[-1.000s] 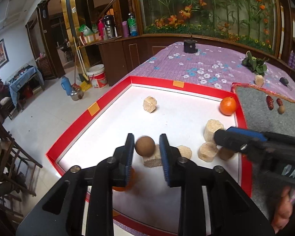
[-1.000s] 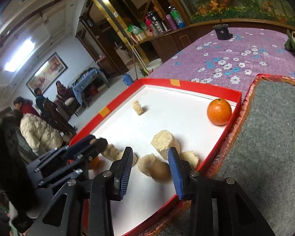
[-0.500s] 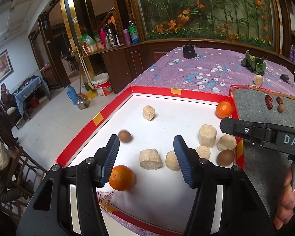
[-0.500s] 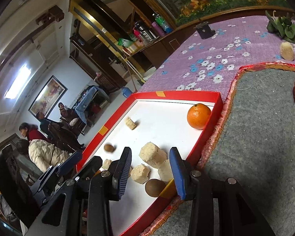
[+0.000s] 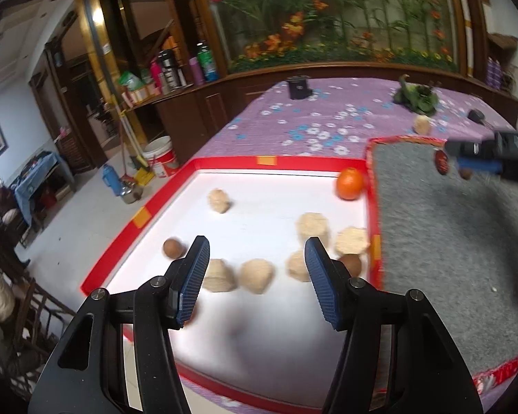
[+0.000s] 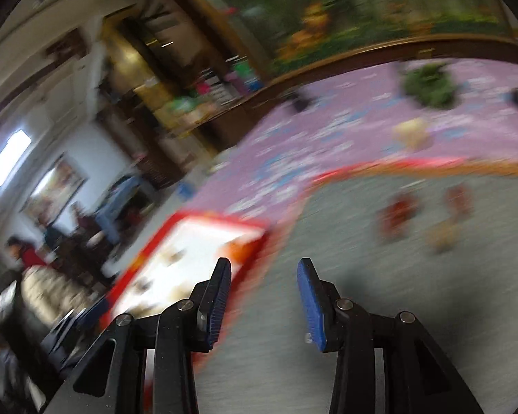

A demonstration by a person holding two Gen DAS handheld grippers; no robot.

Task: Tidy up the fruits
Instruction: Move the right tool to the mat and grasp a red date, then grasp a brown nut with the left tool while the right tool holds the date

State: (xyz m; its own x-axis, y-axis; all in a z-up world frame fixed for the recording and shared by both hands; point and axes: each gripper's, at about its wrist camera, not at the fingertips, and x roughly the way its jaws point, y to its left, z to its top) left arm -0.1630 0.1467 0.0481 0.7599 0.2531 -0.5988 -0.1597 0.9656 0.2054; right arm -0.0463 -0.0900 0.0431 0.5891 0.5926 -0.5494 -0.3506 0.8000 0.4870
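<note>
Red-rimmed tray (image 5: 224, 164) under left gripper (image 5: 255, 265) — jaws spread, empty; right gripper (image 6: 263, 288) likewise.

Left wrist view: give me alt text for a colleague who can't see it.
The left gripper hangs open and empty over a red-rimmed white tray scattered with pale beige chunks, two small brown round fruits and an orange in its far corner. The right gripper reaches over the grey mat alongside.
</note>
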